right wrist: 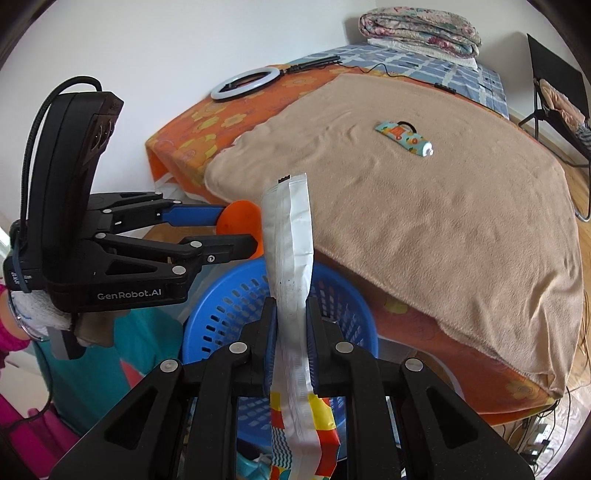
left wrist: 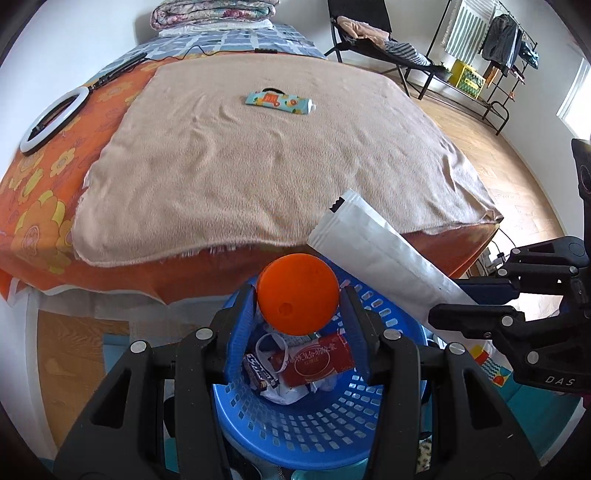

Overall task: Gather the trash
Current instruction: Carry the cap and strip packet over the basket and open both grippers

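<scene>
My left gripper (left wrist: 298,295) is shut on an orange plastic cup (left wrist: 298,293), held just above a blue perforated basket (left wrist: 314,424). In the basket lie a red packet (left wrist: 317,360), a dark wrapper (left wrist: 258,373) and white scraps. My right gripper (right wrist: 291,304) is shut on a long white pouch (right wrist: 290,240) with a colourful printed side, which sticks up over the basket (right wrist: 221,306). The right wrist view shows the left gripper (right wrist: 240,229) with the cup (right wrist: 240,218) beside the pouch. A patterned tube (left wrist: 279,101) (right wrist: 404,138) lies on the beige blanket (left wrist: 258,166).
The bed with its orange flowered sheet (left wrist: 40,206) stands right behind the basket. A ring light (left wrist: 55,118) and its cable lie on the far side, with a folded quilt (right wrist: 421,31) beyond. A folding chair (left wrist: 369,37) and a clothes rack (left wrist: 498,55) stand on the wood floor.
</scene>
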`<state>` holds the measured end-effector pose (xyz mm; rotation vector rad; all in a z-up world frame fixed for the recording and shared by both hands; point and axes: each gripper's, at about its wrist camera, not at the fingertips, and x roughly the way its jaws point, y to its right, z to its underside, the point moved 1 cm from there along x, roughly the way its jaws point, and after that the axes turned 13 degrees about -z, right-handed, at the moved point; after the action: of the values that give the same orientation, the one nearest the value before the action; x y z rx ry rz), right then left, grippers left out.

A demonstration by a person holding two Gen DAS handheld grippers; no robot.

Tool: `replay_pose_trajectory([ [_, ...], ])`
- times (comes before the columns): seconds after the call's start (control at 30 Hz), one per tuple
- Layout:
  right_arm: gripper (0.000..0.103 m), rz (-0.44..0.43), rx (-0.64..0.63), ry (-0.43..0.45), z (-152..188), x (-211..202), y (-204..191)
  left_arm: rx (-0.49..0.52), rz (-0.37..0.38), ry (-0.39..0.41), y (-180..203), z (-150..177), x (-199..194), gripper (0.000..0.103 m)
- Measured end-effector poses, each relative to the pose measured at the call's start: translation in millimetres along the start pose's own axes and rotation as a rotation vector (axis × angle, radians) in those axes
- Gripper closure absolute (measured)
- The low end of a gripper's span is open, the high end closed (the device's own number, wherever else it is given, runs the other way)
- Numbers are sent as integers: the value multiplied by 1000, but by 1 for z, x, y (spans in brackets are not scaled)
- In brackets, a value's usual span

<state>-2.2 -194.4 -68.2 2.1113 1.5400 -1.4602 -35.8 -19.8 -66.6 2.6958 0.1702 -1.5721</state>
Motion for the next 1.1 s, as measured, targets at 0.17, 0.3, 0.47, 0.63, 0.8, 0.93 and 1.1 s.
replay_pose_trajectory([
  [0.17,90,-9,2,-47,17,20,-2,12,-13,-53,-1,18,17,55],
  [0.3,90,-17,12,-77,28,32,0,18,-19,-88,-1,29,28,55],
  [0.47,90,-24,26,-118,38,48,4,29,-23,-132,2,41,41,55],
  [0.63,90,-22,31,-143,45,58,5,41,-29,-168,3,50,51,55],
  [0.8,90,-15,33,-159,48,65,5,52,-29,-194,3,57,58,55],
  [0.93,90,-13,43,-170,49,71,6,53,-22,-217,4,62,63,55],
  [1.1,89,-11,45,-179,51,76,7,66,-3,-250,9,70,69,55],
])
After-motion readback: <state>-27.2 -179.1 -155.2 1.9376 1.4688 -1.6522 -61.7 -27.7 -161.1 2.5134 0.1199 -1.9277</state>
